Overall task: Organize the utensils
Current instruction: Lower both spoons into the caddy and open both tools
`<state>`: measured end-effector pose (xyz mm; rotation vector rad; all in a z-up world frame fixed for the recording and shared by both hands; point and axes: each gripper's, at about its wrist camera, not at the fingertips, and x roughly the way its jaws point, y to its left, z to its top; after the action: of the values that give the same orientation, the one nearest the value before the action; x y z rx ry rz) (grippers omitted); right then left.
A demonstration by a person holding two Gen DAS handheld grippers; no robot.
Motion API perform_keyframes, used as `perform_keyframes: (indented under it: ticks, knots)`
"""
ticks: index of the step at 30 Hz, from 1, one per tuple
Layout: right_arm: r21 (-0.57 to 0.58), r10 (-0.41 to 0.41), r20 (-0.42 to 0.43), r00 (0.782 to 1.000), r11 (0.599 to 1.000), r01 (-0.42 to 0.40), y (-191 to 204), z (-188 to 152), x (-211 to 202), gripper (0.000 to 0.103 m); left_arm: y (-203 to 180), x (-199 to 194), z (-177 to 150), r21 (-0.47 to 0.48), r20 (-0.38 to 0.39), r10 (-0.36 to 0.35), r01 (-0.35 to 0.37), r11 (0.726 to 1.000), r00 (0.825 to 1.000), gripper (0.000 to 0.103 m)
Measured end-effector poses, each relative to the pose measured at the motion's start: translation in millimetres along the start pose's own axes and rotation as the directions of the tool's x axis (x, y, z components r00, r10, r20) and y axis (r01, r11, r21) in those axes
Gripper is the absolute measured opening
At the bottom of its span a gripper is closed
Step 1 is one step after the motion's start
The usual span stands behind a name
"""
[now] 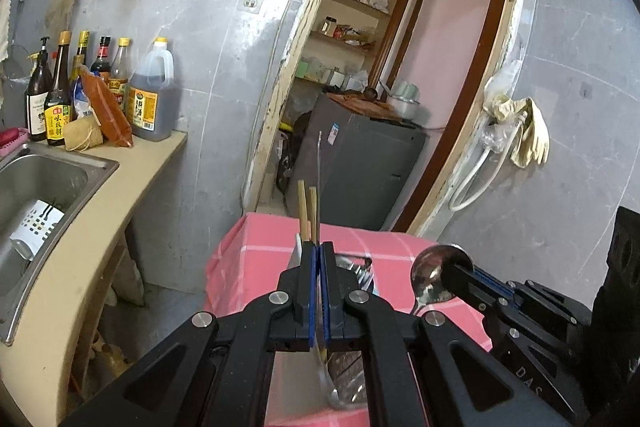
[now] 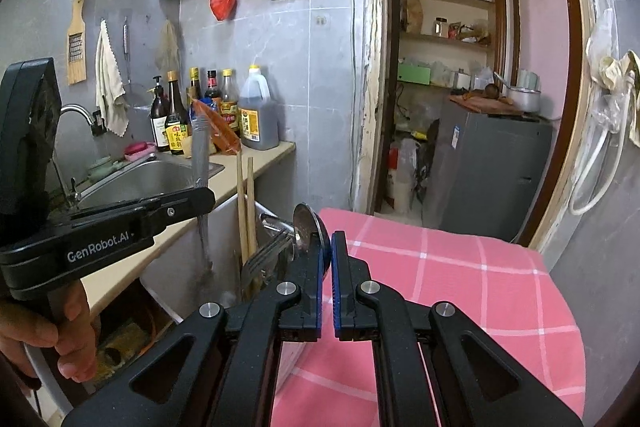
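Two chopsticks (image 2: 246, 211), one spoon (image 1: 438, 277), one fork (image 2: 266, 257) and two grippers stand low in the frame; six bottles (image 2: 208, 111) line the counter at left.

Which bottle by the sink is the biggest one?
The big jug with the handle, full of dark liquid, with a yellow cap. It stands at the right end of the row of bottles; the others are slim and narrow-necked.

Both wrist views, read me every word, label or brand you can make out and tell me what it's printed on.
"GenRobot.AI": side of the left gripper.
"DAS": partial letters on the right gripper body.
"味极鲜": yellow label of a dark sauce bottle.
"料酒": label of the big jug.
Other bottle labels and the sticker on the grey cabinet: too small to read.
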<state>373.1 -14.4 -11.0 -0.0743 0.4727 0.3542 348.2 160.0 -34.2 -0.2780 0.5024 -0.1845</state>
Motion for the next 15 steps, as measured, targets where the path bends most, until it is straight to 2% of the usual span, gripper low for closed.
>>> perform_keyframes:
  ticks: [15]
  knots:
    - [0.011, 0.034, -0.027, 0.999, 0.999, -0.034, 0, -7, -4, 0.006, 0, -13, -4, 0.002, -0.056, 0.014, -0.014, 1.000, 0.998, 0.004]
